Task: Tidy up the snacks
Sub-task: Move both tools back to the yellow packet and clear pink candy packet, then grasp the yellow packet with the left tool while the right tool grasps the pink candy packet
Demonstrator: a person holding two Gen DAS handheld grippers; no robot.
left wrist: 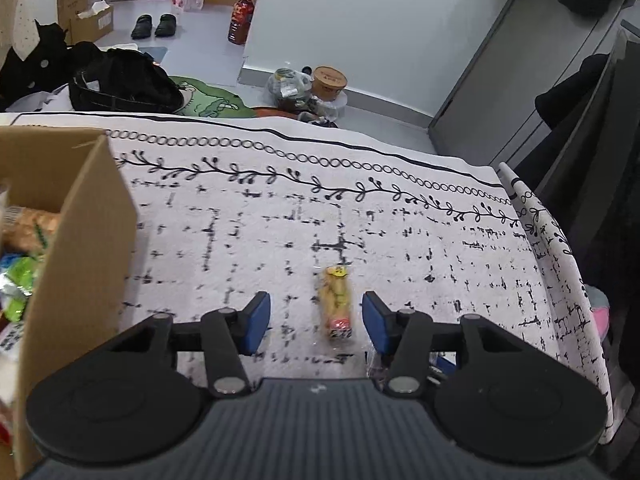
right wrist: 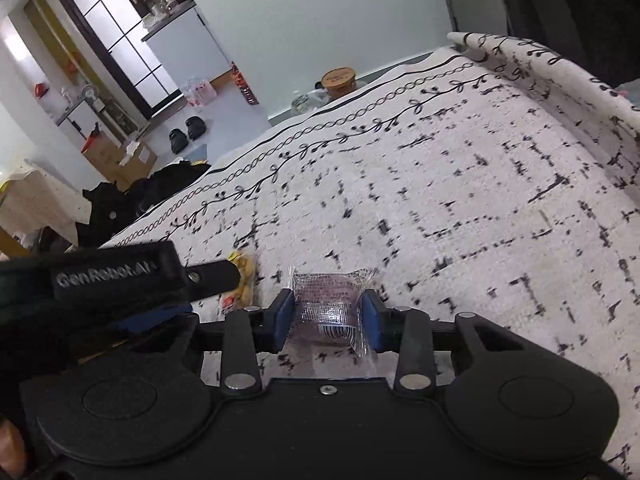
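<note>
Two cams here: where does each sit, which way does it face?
Left wrist: on the left gripper, looking down at the cloth; yellow snack between open jaws, box at left.
Right wrist: on the right gripper, shut on a clear packet; left gripper enters at left.
Shared: yellow snack, cloth, shoes.

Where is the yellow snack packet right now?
In the left wrist view the yellow packet lies on the patterned cloth, between the left gripper's open fingers, untouched, with the cardboard box off to its left.
</note>
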